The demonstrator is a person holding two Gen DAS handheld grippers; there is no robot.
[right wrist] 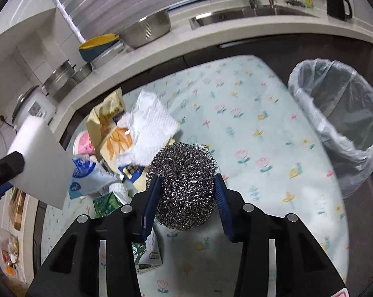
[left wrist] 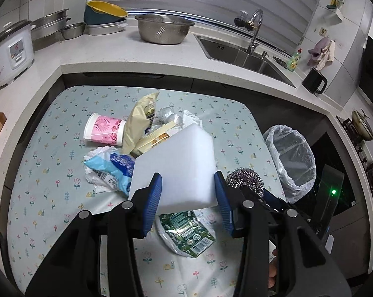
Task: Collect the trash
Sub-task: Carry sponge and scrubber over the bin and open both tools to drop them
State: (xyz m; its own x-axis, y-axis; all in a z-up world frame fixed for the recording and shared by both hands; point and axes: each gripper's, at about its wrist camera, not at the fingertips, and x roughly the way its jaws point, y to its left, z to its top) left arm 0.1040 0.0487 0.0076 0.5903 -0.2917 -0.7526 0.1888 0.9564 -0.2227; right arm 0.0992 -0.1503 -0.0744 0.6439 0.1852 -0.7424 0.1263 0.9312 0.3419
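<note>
My left gripper (left wrist: 187,184) is shut on a white sponge block (left wrist: 179,165), held above the flowered tablecloth (left wrist: 50,173). The same white sponge block (right wrist: 41,163) shows at the left of the right wrist view. My right gripper (right wrist: 186,188) is shut on a steel wool scourer (right wrist: 184,185), also seen as the steel wool scourer (left wrist: 245,180) beside the left fingers. Below lies a heap of trash: a pink paper cup (left wrist: 104,130), a beige snack bag (left wrist: 139,121), a blue-white wrapper (left wrist: 112,168), a green carton (left wrist: 186,232) and a white paper towel (right wrist: 149,128). A lined trash bin (right wrist: 339,113) stands right of the table.
A grey counter (left wrist: 137,59) wraps the far side with a rice cooker (left wrist: 10,52), steel bowls (left wrist: 164,28), a sink (left wrist: 245,54) with faucet, a dish soap bottle (left wrist: 294,60) and a black mug (left wrist: 313,81). The trash bin (left wrist: 290,163) sits at the table's right edge.
</note>
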